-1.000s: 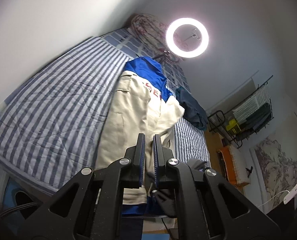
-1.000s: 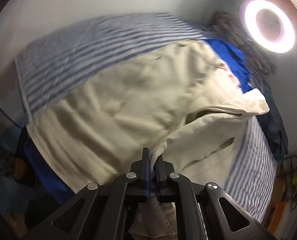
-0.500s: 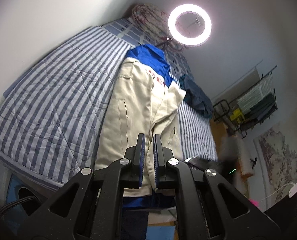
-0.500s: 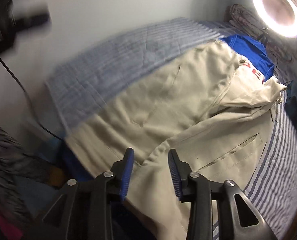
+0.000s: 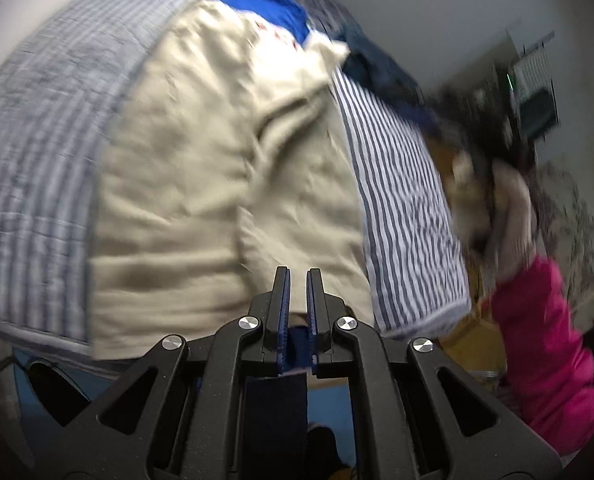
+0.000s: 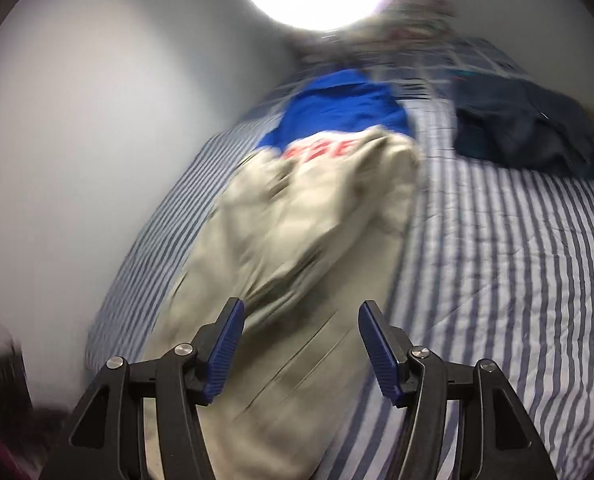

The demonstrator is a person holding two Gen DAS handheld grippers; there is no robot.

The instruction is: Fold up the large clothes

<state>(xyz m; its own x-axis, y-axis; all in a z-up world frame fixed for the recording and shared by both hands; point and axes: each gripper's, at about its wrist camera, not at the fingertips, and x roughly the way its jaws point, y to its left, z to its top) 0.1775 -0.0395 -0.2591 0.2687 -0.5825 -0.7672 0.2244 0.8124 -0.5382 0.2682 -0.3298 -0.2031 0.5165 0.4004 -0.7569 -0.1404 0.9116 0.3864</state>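
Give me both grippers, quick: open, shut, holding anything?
Left gripper: shut, nothing visibly held.
Right gripper: jaws opening, empty, above the beige garment.

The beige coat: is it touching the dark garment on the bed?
Apart. The right wrist view shows striped bedding between the coat and the dark garment.

A bed (image 6: 517, 280) covered in a blue-and-white striped quilt (image 5: 37, 160) carries everything. A beige garment (image 6: 297, 260) lies lengthwise along it, reaching the near edge. A blue shirt (image 6: 337, 108) with red lettering lies at its far end, partly beneath it. A dark navy garment (image 6: 525, 128) lies crumpled on the quilt, apart from both.
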